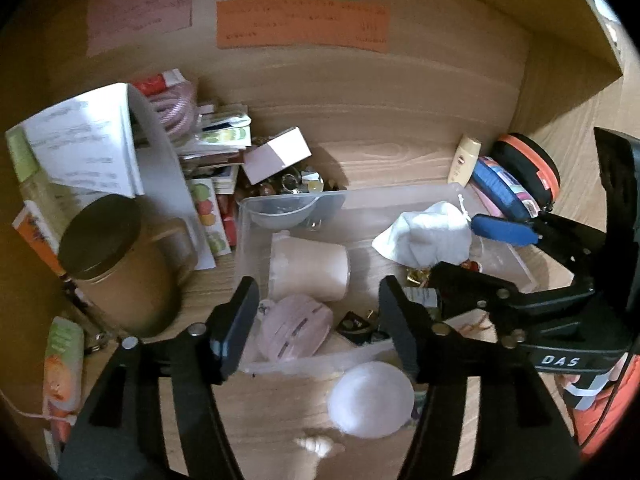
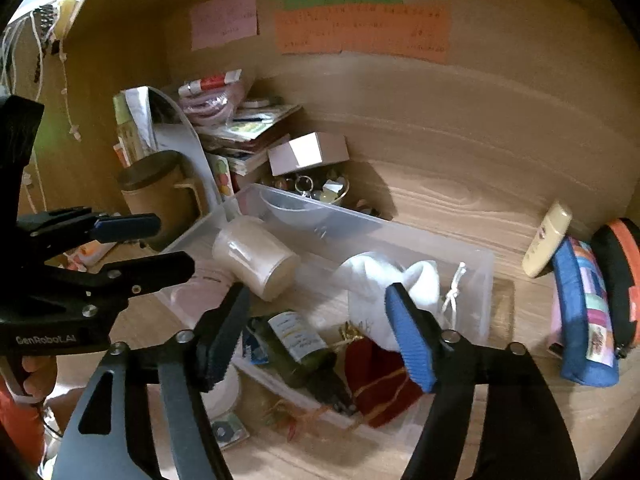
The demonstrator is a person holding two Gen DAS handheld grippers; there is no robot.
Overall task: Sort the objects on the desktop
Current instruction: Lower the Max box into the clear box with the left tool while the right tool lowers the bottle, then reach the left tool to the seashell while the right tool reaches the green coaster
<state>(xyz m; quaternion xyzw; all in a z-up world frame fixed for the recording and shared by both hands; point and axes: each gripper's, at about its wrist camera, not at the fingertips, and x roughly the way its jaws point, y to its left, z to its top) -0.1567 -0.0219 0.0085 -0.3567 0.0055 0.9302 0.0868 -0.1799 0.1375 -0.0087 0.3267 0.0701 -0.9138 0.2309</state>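
A clear plastic bin [image 1: 360, 200] [image 2: 476, 264] lies on the wooden desk. It holds a cream cup [image 1: 308, 268] [image 2: 256, 256] on its side, a white cloth pouch [image 1: 428, 236] [image 2: 384, 280], a pink ribbed object [image 1: 294, 330], a green bottle [image 2: 300, 348] and a red pouch [image 2: 380, 380]. My left gripper [image 1: 320, 320] is open and empty over the bin's near end; it also shows in the right wrist view [image 2: 160, 244]. My right gripper [image 2: 316, 336] is open and empty above the bottle and red pouch; it also shows in the left wrist view [image 1: 488, 248].
A brown lidded jar [image 1: 116, 264] [image 2: 160, 192], papers and booklets [image 1: 92, 148], a small pink box [image 1: 276, 154] and a dish of trinkets [image 2: 324, 190] crowd the back left. A lotion tube [image 2: 548, 244], blue pencil case [image 2: 584, 316] and orange-black case [image 1: 528, 168] stand right. A white ball [image 1: 370, 398] lies near.
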